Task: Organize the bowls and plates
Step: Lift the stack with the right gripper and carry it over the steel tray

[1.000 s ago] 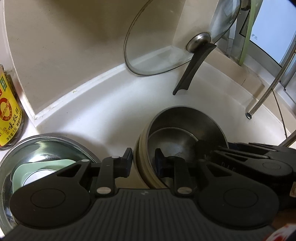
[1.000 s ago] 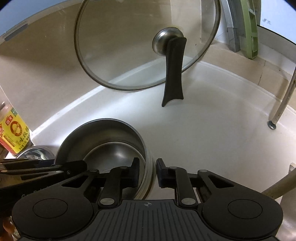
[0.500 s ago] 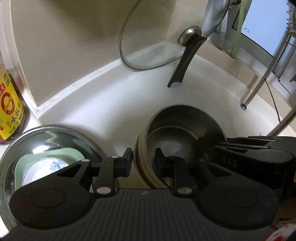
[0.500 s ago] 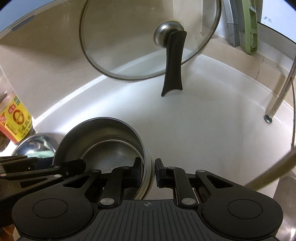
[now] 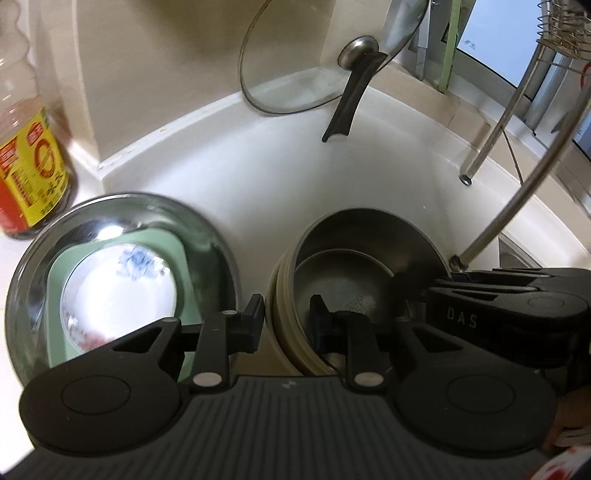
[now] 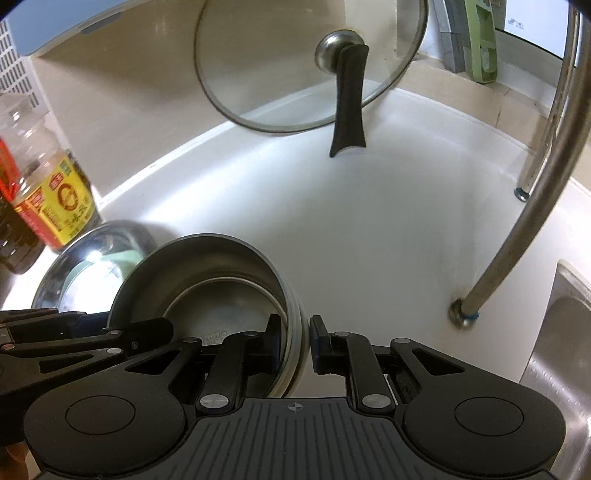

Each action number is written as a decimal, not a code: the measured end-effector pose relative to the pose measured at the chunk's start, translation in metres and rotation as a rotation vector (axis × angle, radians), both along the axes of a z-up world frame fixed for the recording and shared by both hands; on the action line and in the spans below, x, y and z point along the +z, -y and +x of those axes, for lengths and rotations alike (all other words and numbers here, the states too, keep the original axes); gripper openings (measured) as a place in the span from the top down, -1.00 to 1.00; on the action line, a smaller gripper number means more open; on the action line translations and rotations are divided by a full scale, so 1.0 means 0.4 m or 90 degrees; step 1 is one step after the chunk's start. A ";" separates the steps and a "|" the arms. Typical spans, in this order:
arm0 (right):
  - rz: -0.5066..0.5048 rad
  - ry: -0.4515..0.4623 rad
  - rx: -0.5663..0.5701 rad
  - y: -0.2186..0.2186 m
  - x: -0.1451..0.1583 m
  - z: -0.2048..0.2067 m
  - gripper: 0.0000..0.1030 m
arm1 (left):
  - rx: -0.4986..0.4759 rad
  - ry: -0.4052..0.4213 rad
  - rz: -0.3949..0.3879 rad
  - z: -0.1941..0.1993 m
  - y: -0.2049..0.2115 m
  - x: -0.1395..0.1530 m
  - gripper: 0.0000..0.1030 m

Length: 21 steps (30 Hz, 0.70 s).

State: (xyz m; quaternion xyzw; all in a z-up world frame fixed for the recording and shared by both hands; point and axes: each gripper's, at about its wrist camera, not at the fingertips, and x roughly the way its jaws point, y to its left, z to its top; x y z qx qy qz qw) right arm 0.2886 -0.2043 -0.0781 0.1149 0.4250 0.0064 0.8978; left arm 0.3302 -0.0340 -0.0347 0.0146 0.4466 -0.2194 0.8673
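steel bowl (image 5: 369, 258) rim between both jaws — counter (image 6: 369, 221) beyond

White surface (image 6: 369, 229) meeting a beige wall (image 6: 129, 103); glass lid (image 6: 295, 66) propped against the wall; window (image 5: 491, 40) at upper right; steel sink (image 6: 565, 350) at right edge.

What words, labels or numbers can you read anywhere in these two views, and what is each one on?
"DAS": raised letters on the side of the right hand-held gripper, seen from the left wrist view.
Bottle label: yellow and red with a large ring emblem and green Chinese characters, too blurred to read.
Stamp on the floor of the steel bowl: too small to read.
White sticker on the window: too small to read.
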 end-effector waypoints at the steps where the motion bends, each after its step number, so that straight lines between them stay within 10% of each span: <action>1: 0.000 0.002 0.004 -0.005 0.000 -0.007 0.69 | 0.003 0.001 0.001 -0.011 -0.007 0.001 0.55; 21: 0.013 -0.043 0.134 -0.026 0.004 -0.035 0.67 | 0.126 -0.053 0.021 -0.093 -0.035 0.008 0.58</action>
